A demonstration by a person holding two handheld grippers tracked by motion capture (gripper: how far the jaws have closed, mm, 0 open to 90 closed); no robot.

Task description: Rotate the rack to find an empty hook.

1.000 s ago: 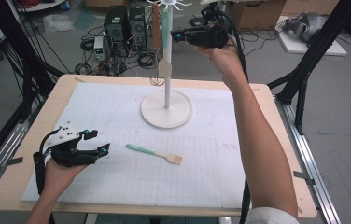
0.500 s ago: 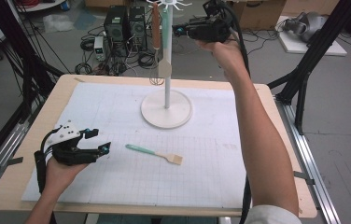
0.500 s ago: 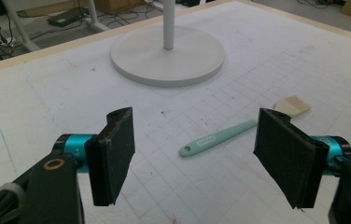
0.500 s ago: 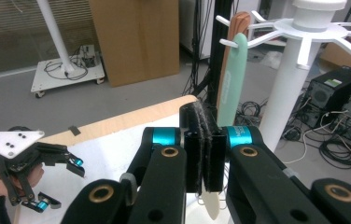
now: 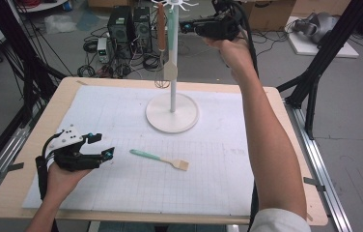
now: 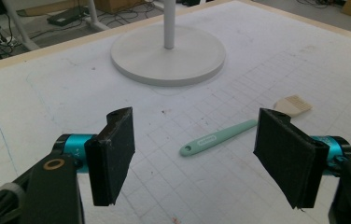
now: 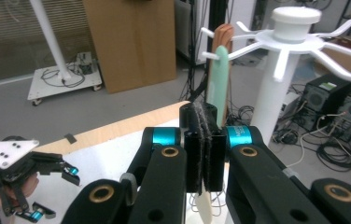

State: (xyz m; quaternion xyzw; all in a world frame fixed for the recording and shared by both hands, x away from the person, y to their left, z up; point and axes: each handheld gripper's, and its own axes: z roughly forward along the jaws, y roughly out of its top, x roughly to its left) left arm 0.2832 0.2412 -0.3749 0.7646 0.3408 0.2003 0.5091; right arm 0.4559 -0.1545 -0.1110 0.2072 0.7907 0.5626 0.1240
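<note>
Progress looks partial. At the near left, the left gripper [image 5: 95, 145] rests with jaws apart and empty, facing the green-handled brush [image 5: 160, 159], which lies flat on the white mat [image 5: 121, 193] near the rack's round base and, I judge, is yet to be hung. At the far side, a green spatula [image 7: 218, 77] and a wooden-handled tool [image 5: 161, 29] already hang from the rack [image 5: 172, 72]. Right of them, the right gripper [image 5: 185, 25] has its jaws pressed together, empty. The rack's top is cut off in the high view.
</note>
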